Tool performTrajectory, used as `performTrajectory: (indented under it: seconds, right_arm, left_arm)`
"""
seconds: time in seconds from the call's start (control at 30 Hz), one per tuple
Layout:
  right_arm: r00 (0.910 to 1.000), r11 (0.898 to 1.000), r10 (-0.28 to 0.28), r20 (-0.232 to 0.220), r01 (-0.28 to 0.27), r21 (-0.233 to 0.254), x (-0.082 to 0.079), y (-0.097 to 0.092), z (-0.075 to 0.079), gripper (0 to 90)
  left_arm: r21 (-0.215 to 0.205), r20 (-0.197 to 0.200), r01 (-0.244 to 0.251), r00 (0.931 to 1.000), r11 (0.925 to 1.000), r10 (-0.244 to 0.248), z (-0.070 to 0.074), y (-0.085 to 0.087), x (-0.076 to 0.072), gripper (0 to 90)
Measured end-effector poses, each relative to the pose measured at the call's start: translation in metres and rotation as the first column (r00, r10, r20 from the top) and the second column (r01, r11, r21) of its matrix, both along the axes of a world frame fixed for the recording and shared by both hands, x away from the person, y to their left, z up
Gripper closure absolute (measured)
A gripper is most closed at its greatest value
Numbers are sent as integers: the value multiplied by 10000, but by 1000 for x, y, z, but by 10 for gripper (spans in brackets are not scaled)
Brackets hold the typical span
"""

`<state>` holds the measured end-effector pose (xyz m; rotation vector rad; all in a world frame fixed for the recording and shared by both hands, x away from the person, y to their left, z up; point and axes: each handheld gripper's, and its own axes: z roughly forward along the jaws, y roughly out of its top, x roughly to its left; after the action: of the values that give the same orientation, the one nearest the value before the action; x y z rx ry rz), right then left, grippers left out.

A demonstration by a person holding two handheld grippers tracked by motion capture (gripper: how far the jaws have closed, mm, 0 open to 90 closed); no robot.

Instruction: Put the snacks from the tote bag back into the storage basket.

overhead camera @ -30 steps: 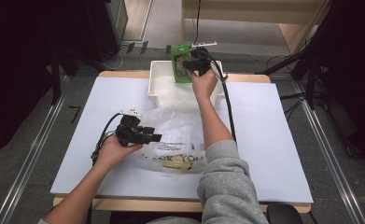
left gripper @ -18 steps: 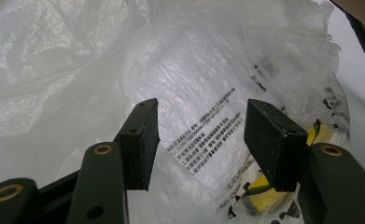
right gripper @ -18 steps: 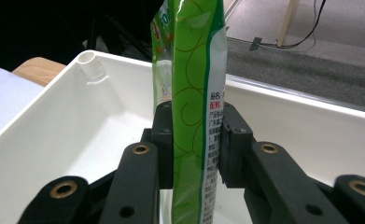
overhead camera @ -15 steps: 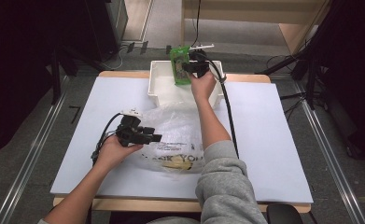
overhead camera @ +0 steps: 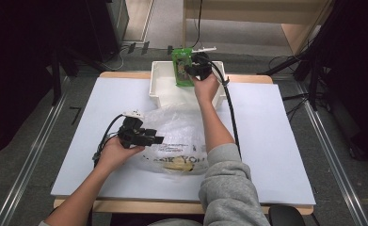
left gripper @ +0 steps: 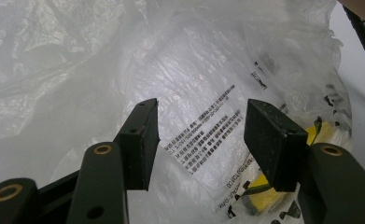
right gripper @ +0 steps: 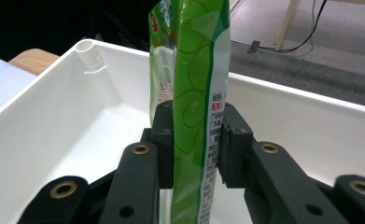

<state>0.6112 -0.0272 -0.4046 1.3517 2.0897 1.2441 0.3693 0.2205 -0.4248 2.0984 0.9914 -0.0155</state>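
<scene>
My right gripper (overhead camera: 189,70) is shut on a green snack packet (overhead camera: 182,66), held upright over the white bin (overhead camera: 160,89) at the table's far edge. In the right gripper view both pads press the green snack packet (right gripper: 199,93) edge-on, above the white bin (right gripper: 54,121). My left gripper (overhead camera: 156,140) stands open at the left side of a crumpled clear plastic bag (overhead camera: 181,129). Seen along the left gripper (left gripper: 201,140), its jaws are spread over the clear plastic bag (left gripper: 194,84), which has black print and something yellow (left gripper: 259,186) inside.
A light blue mat (overhead camera: 276,141) covers the wooden table. The right gripper's black cable (overhead camera: 231,113) runs back along the right forearm. Dark equipment and metal rails flank the table on both sides.
The green packet has shifted slightly over the bin's far side between the earliest frame and now. The left hand and the bag have stayed put.
</scene>
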Motion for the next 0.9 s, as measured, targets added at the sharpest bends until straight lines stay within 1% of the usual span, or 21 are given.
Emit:
performTrajectory:
  seconds: [0.1, 0.17, 0.33, 0.4, 0.43, 0.53, 0.63, 0.9]
  right_arm:
    - [9999, 10000, 3, -133, -3, 20, 0, -3, -1, 732]
    - [9999, 10000, 9, -138, -8, 43, -1, -4, -2, 732]
    - [9997, 10000, 69, -237, -67, 48, -2, -7, -3, 731]
    - [9997, 10000, 69, -252, -68, 18, -3, -8, -3, 731]
    - [9995, 10000, 51, -321, -50, 41, -3, -8, -4, 732]
    - [9994, 9999, 94, -337, -92, 51, -5, -10, -4, 733]
    - [9986, 9998, 191, -487, -193, -37, -7, -10, -9, 731]
    - [9981, 9999, 97, -605, -100, -47, -5, -10, -13, 729]
  left_arm:
    - [-2, 21, -26, 10000, 10000, 26, 0, -1, 0, 459]
    - [-18, 19, -29, 10000, 10000, 29, 0, -1, 0, 459]
    - [94, -1, 12, 10000, 10000, -12, 0, -1, 0, 459]
    - [41, 5, -5, 10000, 10000, 5, 0, -1, 0, 459]
    - [48, -4, -13, 10000, 10000, 13, 0, -1, 0, 459]
    - [84, -21, -20, 10000, 10000, 20, -1, -1, 0, 459]
    - [68, 16, 20, 10000, 10000, -21, -1, -3, 0, 459]
    - [72, -25, 9, 10000, 10000, -9, -1, -2, 0, 459]
